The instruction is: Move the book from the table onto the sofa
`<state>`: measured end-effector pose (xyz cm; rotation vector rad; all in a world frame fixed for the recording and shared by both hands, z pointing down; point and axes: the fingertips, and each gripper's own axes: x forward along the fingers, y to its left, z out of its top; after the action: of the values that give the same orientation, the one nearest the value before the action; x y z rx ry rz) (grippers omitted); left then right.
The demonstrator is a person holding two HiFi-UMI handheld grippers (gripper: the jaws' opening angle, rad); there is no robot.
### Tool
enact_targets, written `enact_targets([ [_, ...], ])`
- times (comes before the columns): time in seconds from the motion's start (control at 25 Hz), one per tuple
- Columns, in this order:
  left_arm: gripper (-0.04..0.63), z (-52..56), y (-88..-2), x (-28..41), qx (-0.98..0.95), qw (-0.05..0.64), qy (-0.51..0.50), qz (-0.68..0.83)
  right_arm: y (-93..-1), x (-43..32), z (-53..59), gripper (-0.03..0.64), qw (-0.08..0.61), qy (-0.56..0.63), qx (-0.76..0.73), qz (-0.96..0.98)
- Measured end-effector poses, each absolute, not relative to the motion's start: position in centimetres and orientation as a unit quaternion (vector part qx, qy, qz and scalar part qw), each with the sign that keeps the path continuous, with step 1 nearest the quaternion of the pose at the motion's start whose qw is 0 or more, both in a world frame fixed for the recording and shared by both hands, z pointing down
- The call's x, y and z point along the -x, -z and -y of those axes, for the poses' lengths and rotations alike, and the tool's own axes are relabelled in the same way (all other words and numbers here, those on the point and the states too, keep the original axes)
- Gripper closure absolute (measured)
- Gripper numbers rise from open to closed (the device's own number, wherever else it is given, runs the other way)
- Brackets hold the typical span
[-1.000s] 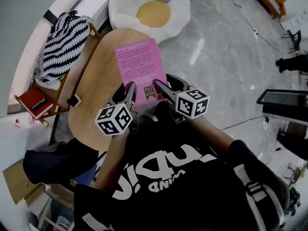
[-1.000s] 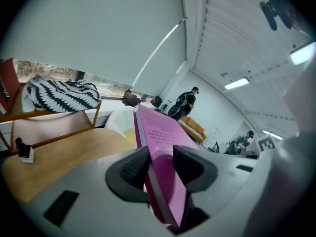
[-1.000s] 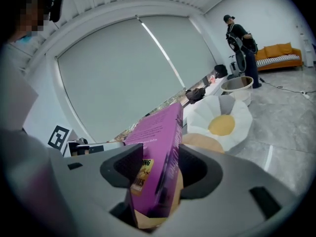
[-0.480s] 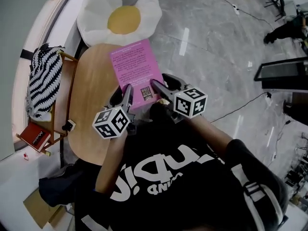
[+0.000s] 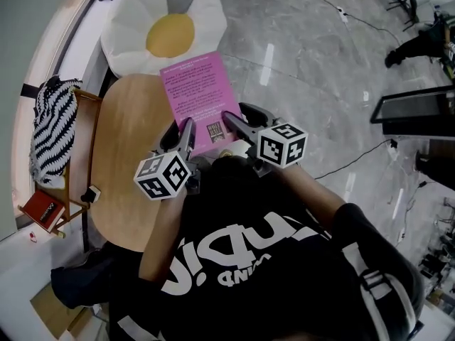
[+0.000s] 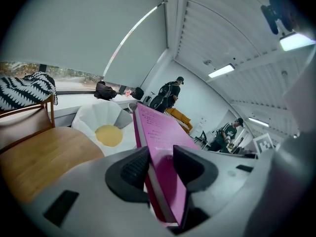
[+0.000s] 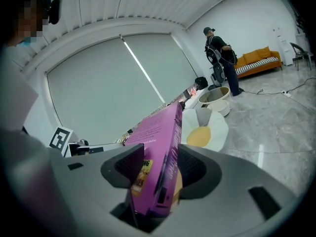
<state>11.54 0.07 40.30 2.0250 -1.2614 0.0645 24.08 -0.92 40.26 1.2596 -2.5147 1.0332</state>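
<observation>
Wood table (image 5: 121, 162) & glossy floor (image 5: 320, 69)

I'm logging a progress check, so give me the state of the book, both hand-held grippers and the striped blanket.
book, closed, clamped at its near end from both sides.
left hand-held gripper, shut on the book.
right hand-held gripper, shut on the book.
striped blanket, draped over the chair.

The pink book (image 5: 197, 94), carried by the left gripper (image 5: 186, 128) and the right gripper (image 5: 232, 120), has drawn closer to the flower-shaped sofa (image 5: 126, 30): its far edge now meets the sofa's white rim (before, well short).
</observation>
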Motion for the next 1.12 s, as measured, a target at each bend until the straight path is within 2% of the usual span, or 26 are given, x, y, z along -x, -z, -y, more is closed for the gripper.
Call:
enact_targets([
  [0.56, 0.436, 6.3, -41.3, -12.4, -0.780, 0.383, -0.013, 0.495, -40.8, -25.0, 7.4, 0.408, 0.073, -0.342, -0.417, 0.839],
  [1.12, 0.436, 19.4, -42.9, -10.5, -0.772, 0.399, -0.023, 0.494, -42.6, -23.1, 20.8, 0.408, 0.081, -0.358, -0.409, 0.835],
])
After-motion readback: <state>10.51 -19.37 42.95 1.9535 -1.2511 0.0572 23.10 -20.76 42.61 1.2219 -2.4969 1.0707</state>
